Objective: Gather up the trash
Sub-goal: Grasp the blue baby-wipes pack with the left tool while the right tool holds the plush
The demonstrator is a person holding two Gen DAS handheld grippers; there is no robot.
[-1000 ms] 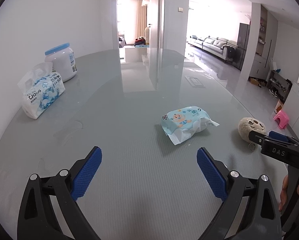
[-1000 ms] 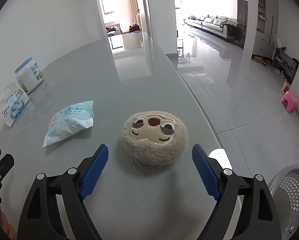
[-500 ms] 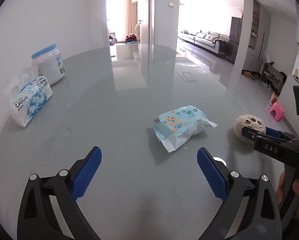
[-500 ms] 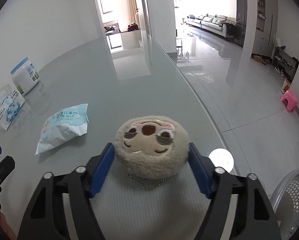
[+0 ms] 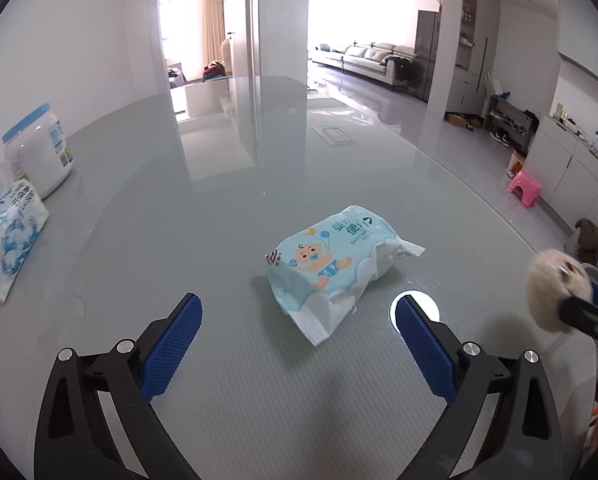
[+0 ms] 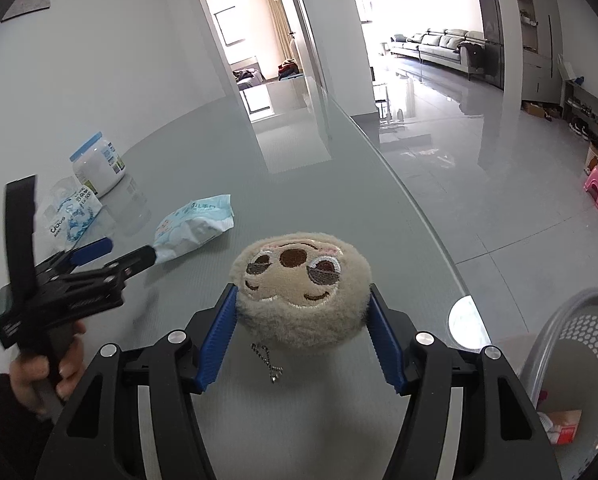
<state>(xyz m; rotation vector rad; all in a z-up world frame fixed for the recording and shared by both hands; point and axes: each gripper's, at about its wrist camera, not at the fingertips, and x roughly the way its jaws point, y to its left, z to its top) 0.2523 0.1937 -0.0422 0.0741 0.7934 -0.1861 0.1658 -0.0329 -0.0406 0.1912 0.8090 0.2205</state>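
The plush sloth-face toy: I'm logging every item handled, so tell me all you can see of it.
The plush sloth-face toy is a round, flattened beige pouch of fuzzy fabric with embroidered brown nose, grey eye patches and a smile. A short metal ball chain dangles from its lower edge. The right gripper, whose jaws have just been closing, clamps its sides between blue pads. It seems lifted above the glass table, face up, near the edge beside a perforated basket.
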